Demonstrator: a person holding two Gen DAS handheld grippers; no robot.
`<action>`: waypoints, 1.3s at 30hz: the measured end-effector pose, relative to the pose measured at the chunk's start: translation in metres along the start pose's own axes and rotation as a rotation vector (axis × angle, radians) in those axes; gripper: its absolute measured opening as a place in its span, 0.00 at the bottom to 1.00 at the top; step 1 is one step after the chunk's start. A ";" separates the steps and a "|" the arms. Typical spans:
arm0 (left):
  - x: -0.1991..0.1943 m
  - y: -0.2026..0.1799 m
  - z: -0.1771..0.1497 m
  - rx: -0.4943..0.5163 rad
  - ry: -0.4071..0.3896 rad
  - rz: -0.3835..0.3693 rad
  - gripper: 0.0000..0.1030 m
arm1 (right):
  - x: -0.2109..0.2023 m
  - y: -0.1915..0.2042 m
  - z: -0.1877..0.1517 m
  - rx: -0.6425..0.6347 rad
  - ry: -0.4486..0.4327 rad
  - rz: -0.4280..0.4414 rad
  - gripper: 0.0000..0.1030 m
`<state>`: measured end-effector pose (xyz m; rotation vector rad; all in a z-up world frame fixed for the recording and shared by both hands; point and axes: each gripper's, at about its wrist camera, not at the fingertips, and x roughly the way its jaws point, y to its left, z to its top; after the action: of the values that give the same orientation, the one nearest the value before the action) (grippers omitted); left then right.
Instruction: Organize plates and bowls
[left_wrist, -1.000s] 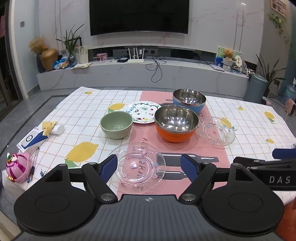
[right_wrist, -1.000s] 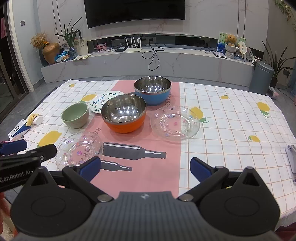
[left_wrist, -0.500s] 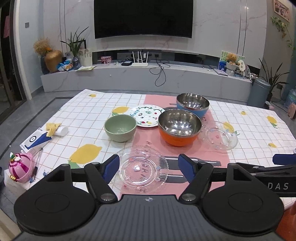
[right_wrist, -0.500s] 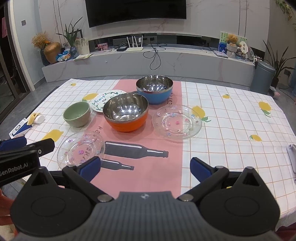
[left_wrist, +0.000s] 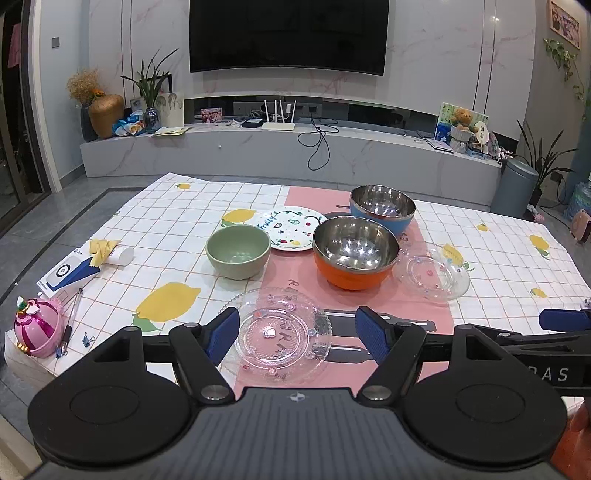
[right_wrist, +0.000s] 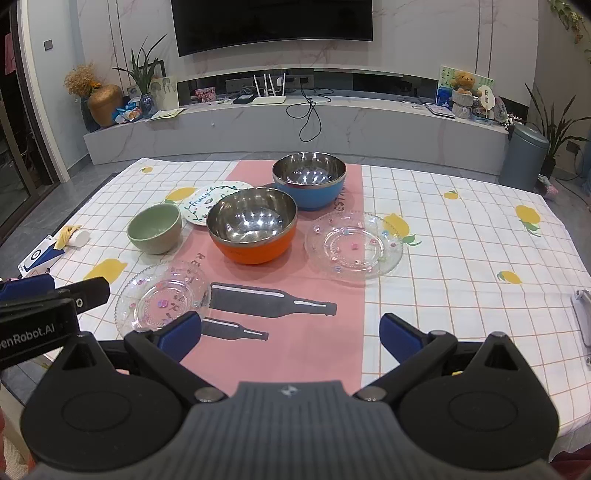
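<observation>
On the checked tablecloth stand a green bowl (left_wrist: 238, 251), an orange steel-lined bowl (left_wrist: 355, 252) and a blue steel-lined bowl (left_wrist: 382, 208). A white printed plate (left_wrist: 290, 228) lies behind the green bowl. One clear glass plate (left_wrist: 282, 336) lies near the front edge, right before my open left gripper (left_wrist: 297, 334). A second clear plate (right_wrist: 353, 245) lies right of the orange bowl (right_wrist: 252, 225). My right gripper (right_wrist: 290, 332) is open over the pink runner, holding nothing. The near clear plate (right_wrist: 162, 295) sits to its left.
At the table's left edge lie a pink toy (left_wrist: 37, 326), pens (left_wrist: 70, 321), a blue-white box (left_wrist: 68, 271) and a small white roll (left_wrist: 120, 254). A white object (right_wrist: 583, 317) sits at the right edge. A grey bin (left_wrist: 513, 186) stands beyond the table.
Both grippers have drawn back and tilted up slightly, so the dishes sit a little farther off in view. No dish has moved and both grippers stay open.
</observation>
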<state>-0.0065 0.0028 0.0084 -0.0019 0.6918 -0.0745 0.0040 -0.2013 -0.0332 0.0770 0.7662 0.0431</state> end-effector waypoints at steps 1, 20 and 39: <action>0.000 0.000 0.000 -0.002 0.002 0.000 0.82 | 0.000 0.000 0.000 0.000 0.000 -0.001 0.98; 0.002 -0.002 -0.002 0.011 0.010 -0.009 0.82 | 0.000 0.002 -0.002 -0.012 0.003 -0.004 0.98; 0.003 -0.003 -0.002 0.017 0.015 -0.016 0.82 | 0.003 0.005 -0.001 -0.020 0.011 -0.007 0.98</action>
<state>-0.0062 -0.0007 0.0047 0.0091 0.7059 -0.0954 0.0051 -0.1965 -0.0358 0.0548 0.7764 0.0448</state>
